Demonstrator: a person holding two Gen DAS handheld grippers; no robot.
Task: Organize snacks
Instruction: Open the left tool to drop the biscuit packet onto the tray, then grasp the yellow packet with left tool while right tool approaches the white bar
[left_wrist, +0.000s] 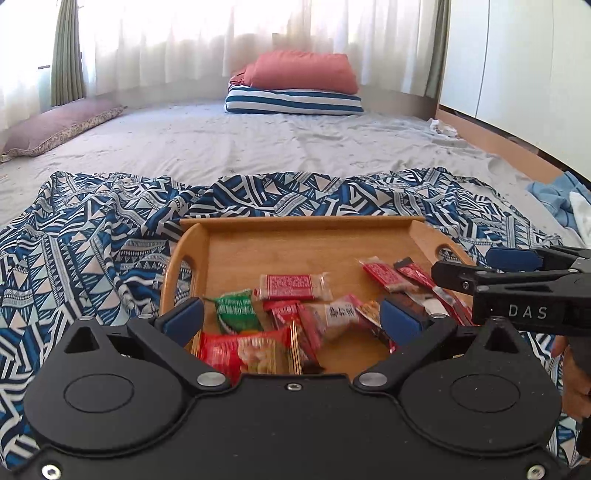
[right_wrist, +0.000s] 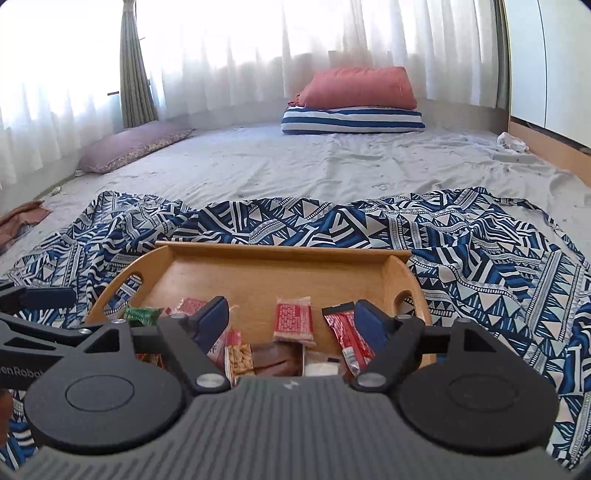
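A wooden tray (left_wrist: 295, 236) with cut-out handles lies on a blue patterned cloth (left_wrist: 92, 236) and holds several snack packets. Among them are a green packet (left_wrist: 238, 310), a red and white bar (left_wrist: 291, 287) and red stick packets (left_wrist: 384, 275). My left gripper (left_wrist: 291, 317) is open and empty over the tray's near edge, above a red nut packet (left_wrist: 243, 352). My right gripper (right_wrist: 291, 319) is open and empty over the tray's (right_wrist: 280, 269) near side, above a peanut packet (right_wrist: 240, 360), a brown bar (right_wrist: 275, 360) and a red stick packet (right_wrist: 351, 336). The right gripper also shows in the left wrist view (left_wrist: 480, 266).
The cloth (right_wrist: 480, 251) is spread on a grey bed sheet (left_wrist: 258, 144). Stacked red and striped pillows (left_wrist: 295, 86) lie at the far end, a purple pillow (left_wrist: 59, 125) at the far left. Blue and white fabric (left_wrist: 557, 199) lies at the right. Curtains hang behind.
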